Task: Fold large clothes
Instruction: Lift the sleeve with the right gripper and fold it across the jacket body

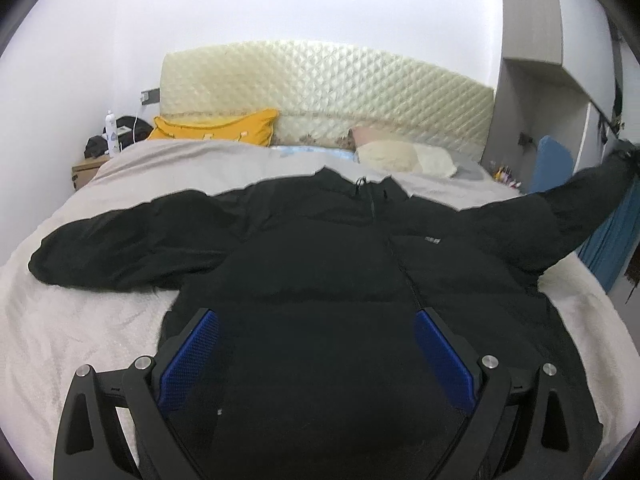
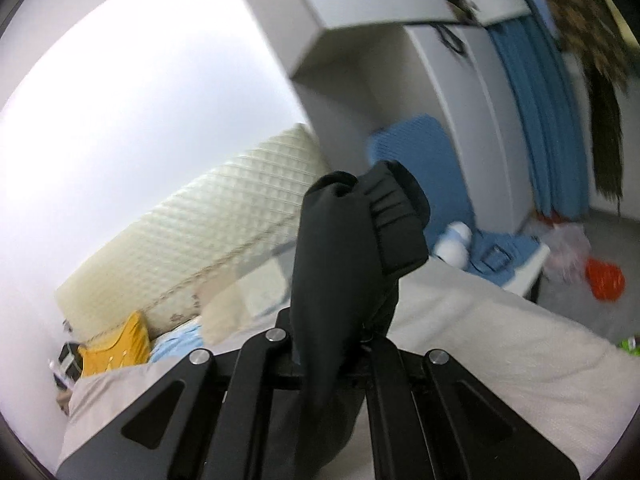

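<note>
A black puffer jacket (image 1: 320,264) lies front up on the bed (image 1: 80,320), zipper shut, collar toward the headboard. Its left sleeve (image 1: 120,244) lies flat on the bed. Its right sleeve (image 1: 560,212) is lifted up and out to the right. My left gripper (image 1: 316,332) is open, its blue pads (image 1: 192,356) spread over the jacket's lower body. My right gripper (image 2: 336,344) is shut on the right sleeve near its ribbed cuff (image 2: 392,216), holding it above the bed; the fingertips are hidden by the fabric.
A quilted cream headboard (image 1: 320,92) stands at the far side. A yellow pillow (image 1: 216,128) and cream pillows (image 1: 400,156) lie at the head. A nightstand (image 1: 88,168) stands far left. A wardrobe (image 2: 440,80), blue cloth (image 2: 540,100) and floor clutter (image 2: 600,276) are at the right.
</note>
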Tool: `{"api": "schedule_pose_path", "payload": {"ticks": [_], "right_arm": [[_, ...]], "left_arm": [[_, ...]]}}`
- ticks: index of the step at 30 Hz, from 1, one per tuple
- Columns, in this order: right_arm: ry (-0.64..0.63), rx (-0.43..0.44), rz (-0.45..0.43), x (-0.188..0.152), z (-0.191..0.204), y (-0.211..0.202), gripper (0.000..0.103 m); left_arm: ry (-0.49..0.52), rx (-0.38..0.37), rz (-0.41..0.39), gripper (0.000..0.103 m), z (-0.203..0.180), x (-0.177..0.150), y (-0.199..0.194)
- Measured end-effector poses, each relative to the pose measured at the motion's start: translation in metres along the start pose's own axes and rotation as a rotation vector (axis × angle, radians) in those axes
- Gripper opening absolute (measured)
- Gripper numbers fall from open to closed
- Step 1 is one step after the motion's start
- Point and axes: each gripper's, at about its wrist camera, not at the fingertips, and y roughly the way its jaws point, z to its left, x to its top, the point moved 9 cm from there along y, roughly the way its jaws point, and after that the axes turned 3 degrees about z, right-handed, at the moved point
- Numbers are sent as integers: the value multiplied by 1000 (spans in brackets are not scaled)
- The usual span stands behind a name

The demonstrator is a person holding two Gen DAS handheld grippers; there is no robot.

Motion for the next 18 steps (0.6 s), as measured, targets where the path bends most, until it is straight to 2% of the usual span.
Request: {"api": "schedule_pose_path", "payload": {"ticks": [5,9,13,18], "right_arm": [[-96,75,-51,-10,96,-24,5],[-184,167,-62,-41,178,-37,5],[-275,281,-35,-90,249,-47,6],[-310,445,66,-163,323,-42,7]], "left_arm": [[-39,-42,-54,100,14,2,-28],[-61,-51,-69,100,28,2,-40],[-88,-49,-66,100,41,1,-42],[-97,-25,-83,100,55,5,-49]]}}
